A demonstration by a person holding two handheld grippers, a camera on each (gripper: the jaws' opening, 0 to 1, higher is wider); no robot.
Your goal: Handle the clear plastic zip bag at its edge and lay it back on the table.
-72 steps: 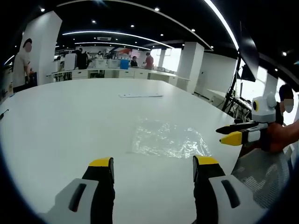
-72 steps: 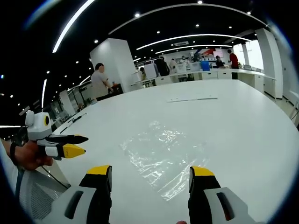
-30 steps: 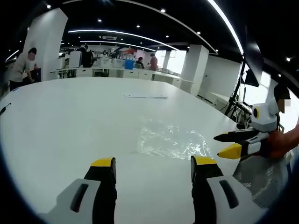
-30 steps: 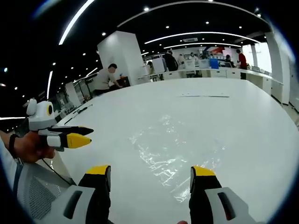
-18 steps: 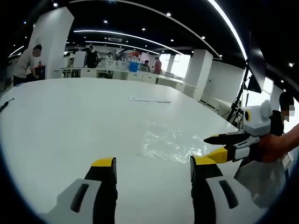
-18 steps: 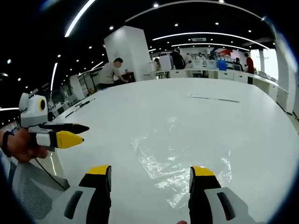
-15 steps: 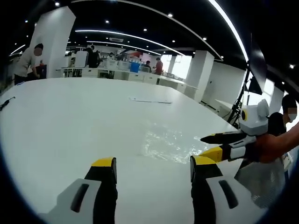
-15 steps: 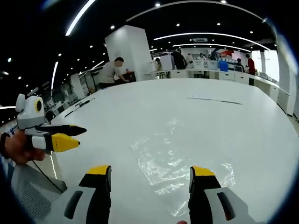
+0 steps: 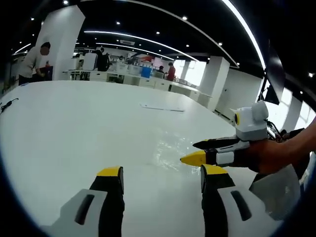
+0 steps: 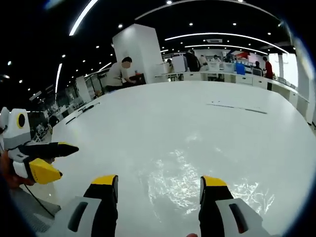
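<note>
White table (image 10: 163,113); clear zip bag (image 10: 197,185) flat, contents indiscernible; both grippers' fingers apart, holding nothing

A big white table (image 9: 74,128) (image 10: 148,118) is taking up most of both views, with a flat thin white strip (image 9: 162,108) (image 10: 239,107) lying on it toward its far side and a dark cable (image 9: 7,104) sitting at its left edge in the left gripper view. A white square pillar (image 9: 59,39) (image 10: 140,54) is standing beyond the table, and a person in a light shirt (image 9: 33,61) (image 10: 120,73) is bending over just beside it. Farther behind the table, white counters (image 9: 123,78) (image 10: 217,75) are running along the back with a blue bin (image 9: 146,72) (image 10: 240,68) on top and a person in red (image 9: 171,72) (image 10: 268,65) standing near them.
</note>
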